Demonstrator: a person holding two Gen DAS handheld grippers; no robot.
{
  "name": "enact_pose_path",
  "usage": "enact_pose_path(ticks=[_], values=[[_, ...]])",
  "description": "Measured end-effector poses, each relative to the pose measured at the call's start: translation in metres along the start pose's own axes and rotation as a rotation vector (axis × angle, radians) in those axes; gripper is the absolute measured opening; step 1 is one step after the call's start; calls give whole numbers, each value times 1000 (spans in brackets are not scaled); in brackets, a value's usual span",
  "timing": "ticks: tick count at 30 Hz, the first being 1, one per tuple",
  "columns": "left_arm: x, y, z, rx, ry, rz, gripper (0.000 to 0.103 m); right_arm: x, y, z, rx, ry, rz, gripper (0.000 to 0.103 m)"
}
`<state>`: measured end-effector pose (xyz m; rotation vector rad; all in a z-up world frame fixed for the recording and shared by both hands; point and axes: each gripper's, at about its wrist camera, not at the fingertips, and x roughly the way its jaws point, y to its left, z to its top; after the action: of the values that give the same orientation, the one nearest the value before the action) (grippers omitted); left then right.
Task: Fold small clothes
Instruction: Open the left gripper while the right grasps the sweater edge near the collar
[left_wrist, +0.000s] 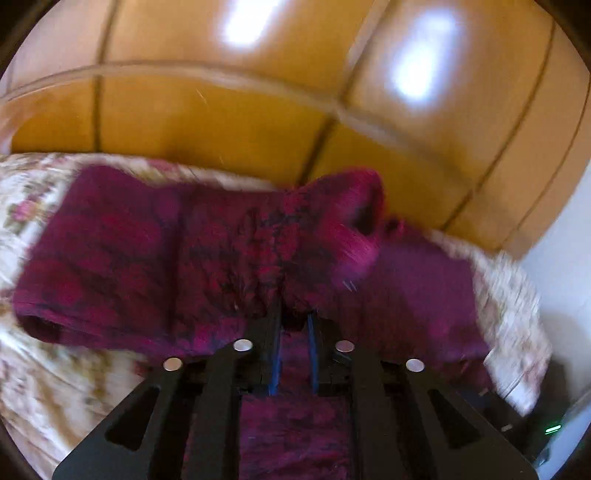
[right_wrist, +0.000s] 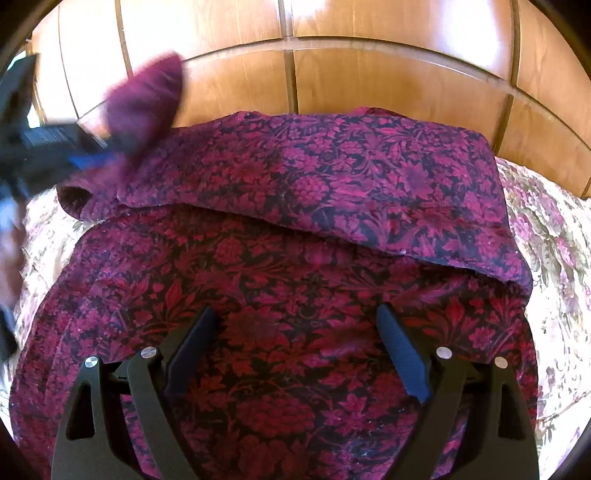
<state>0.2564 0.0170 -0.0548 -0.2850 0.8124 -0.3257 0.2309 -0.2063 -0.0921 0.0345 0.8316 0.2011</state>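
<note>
1. Left gripper (left_wrist: 294, 317): jaws narrow, pinching a bunched edge of the magenta floral-print fabric garment (right_wrist: 295, 229)
2. Right gripper (right_wrist: 297, 317): jaws wide, garment beneath them on the floral bedspread (right_wrist: 546, 229), its folded band running crosswise ahead

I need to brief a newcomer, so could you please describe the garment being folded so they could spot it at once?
Start at the wooden panelled wall; below it lies a pale floral bedspread. Spread on that is the garment, magenta with a dark flower print, far darker than the cover.
</note>
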Motion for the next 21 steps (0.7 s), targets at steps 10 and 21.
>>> enact_pose_path(ticks=[10,21], values=[[-45,3,-30,35,-50,-46,73,-21,-30,21,195,-5,212,73],[-71,44,-71,-123,-22,17,73,38,25,106,257,43,336,32]])
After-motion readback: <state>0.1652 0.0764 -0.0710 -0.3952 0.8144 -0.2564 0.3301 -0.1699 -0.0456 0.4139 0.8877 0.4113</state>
